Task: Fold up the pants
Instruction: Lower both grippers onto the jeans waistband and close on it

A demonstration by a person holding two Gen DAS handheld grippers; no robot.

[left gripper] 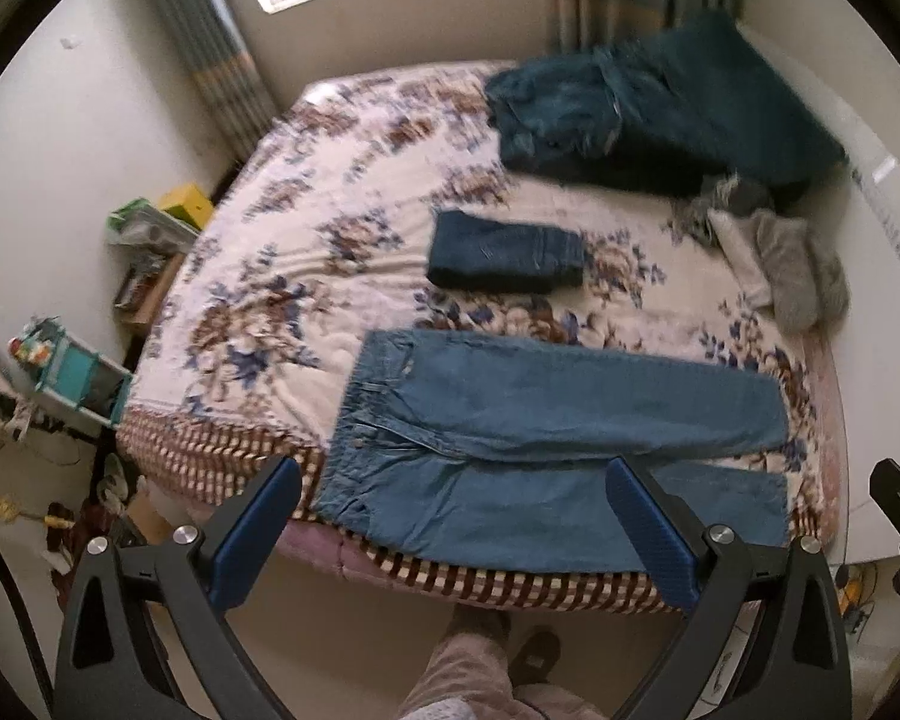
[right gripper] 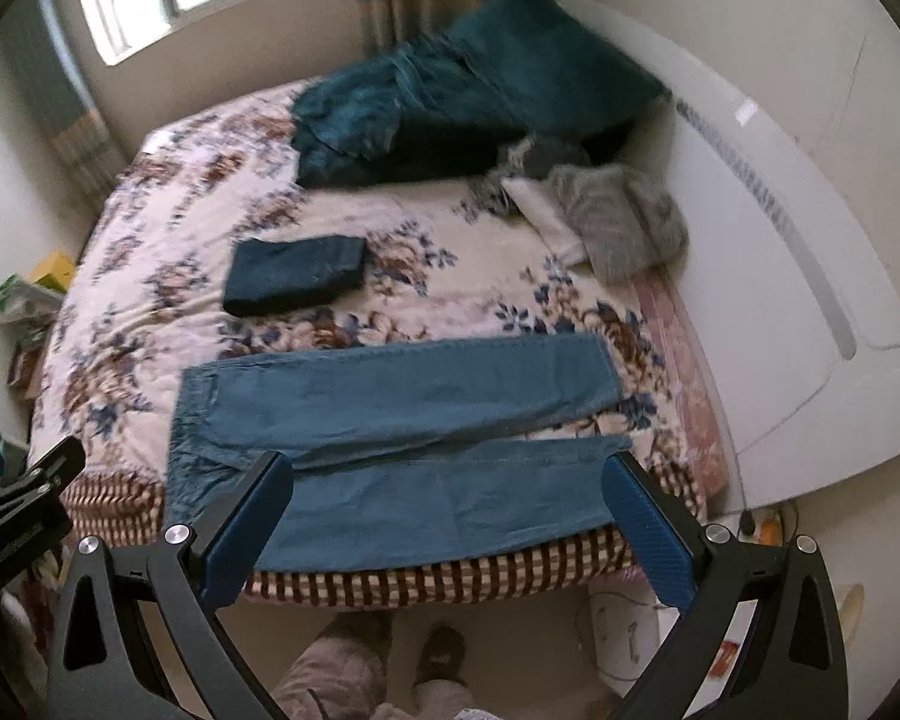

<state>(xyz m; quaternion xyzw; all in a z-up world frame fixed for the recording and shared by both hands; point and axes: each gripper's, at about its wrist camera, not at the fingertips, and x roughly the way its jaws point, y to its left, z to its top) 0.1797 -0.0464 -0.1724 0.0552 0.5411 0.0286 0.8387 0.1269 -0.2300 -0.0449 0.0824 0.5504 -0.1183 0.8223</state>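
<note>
Light blue jeans [left gripper: 546, 444] lie flat along the near edge of the bed, waistband to the left, both legs running right; they also show in the right wrist view [right gripper: 402, 420]. My left gripper [left gripper: 450, 474] is open and empty, held above the near bed edge over the jeans' waist and near leg. My right gripper [right gripper: 450, 468] is open and empty, above the near leg. A folded dark blue pair [left gripper: 504, 252] lies mid-bed, also seen in the right wrist view [right gripper: 297, 282].
A heap of dark teal clothes [left gripper: 642, 108] sits at the far side of the floral bedspread [left gripper: 282, 276]. Grey fuzzy items [left gripper: 798, 270] lie at the right. A white headboard [right gripper: 810, 276] stands at right. Clutter [left gripper: 78, 384] fills the floor at left. My feet [right gripper: 438, 660] stand below.
</note>
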